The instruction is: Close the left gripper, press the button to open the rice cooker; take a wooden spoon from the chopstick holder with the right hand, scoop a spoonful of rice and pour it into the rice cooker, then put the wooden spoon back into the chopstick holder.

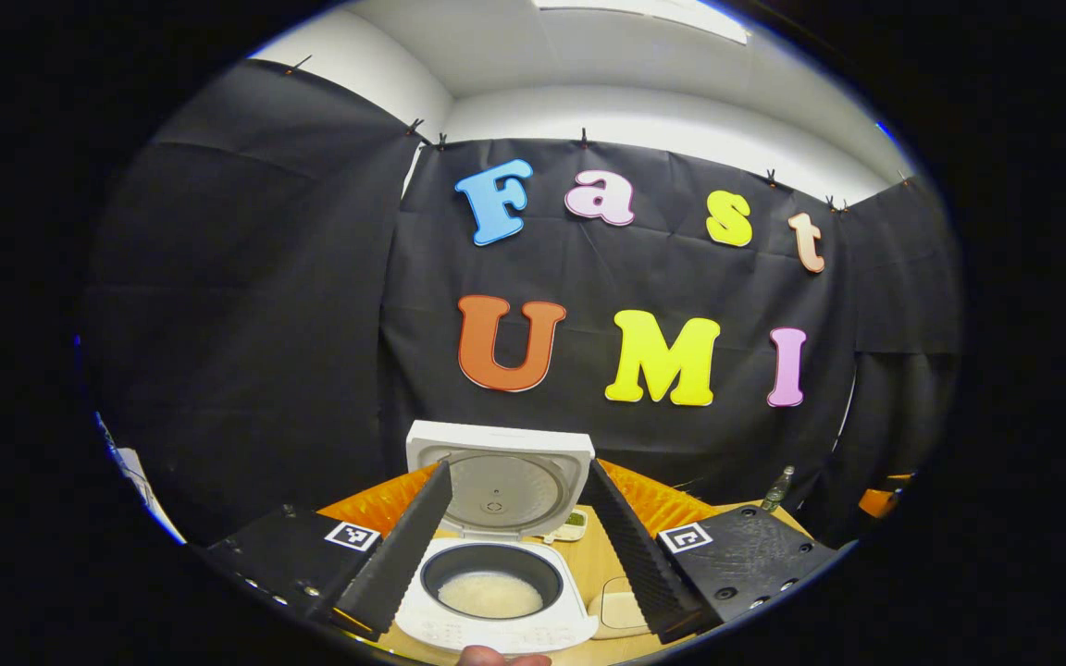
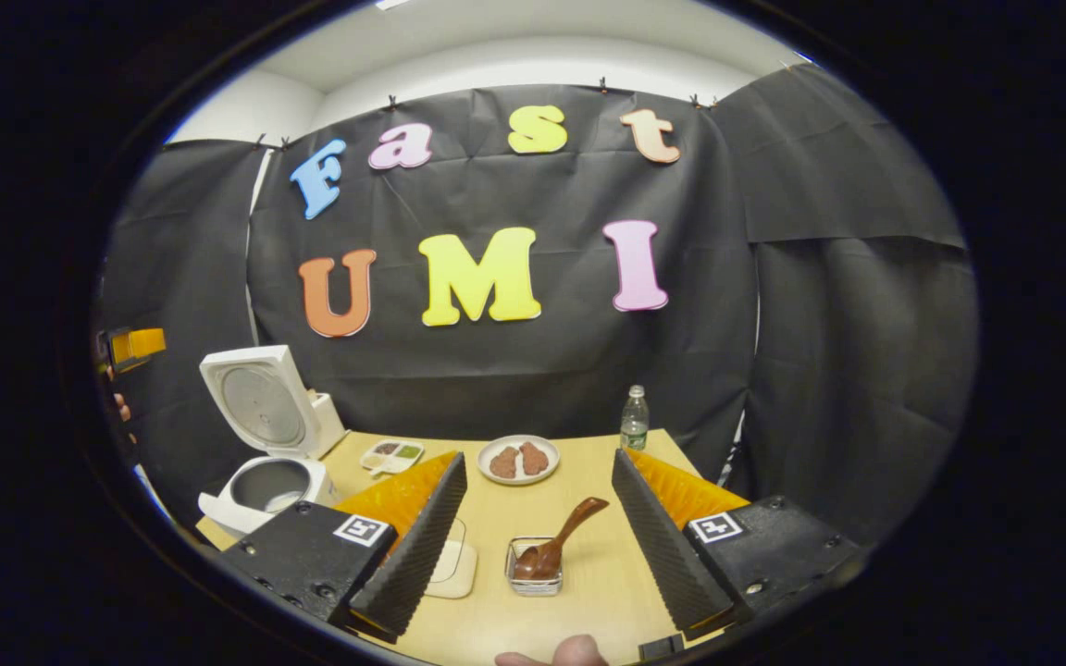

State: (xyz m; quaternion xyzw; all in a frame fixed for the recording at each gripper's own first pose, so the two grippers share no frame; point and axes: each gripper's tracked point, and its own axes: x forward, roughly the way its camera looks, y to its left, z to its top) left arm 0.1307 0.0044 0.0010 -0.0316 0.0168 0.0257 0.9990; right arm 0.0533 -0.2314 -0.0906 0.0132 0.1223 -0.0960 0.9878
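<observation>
At left, the rice cooker (image 1: 493, 564) stands with its lid up, rice inside, framed by my left gripper (image 1: 519, 546), fingers apart. At right, the wooden spoon (image 2: 559, 539) rests in its holder (image 2: 534, 566) on the tabletop (image 2: 588, 564), between my right gripper (image 2: 540, 541) fingers, also apart and empty. I judge the task near complete; next, I withdraw.

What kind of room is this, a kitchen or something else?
Probably a staged recording booth, not a real kitchen: black cloth hangs as walls around one wooden table, set with an open rice cooker, a plate of food and a water bottle.
</observation>
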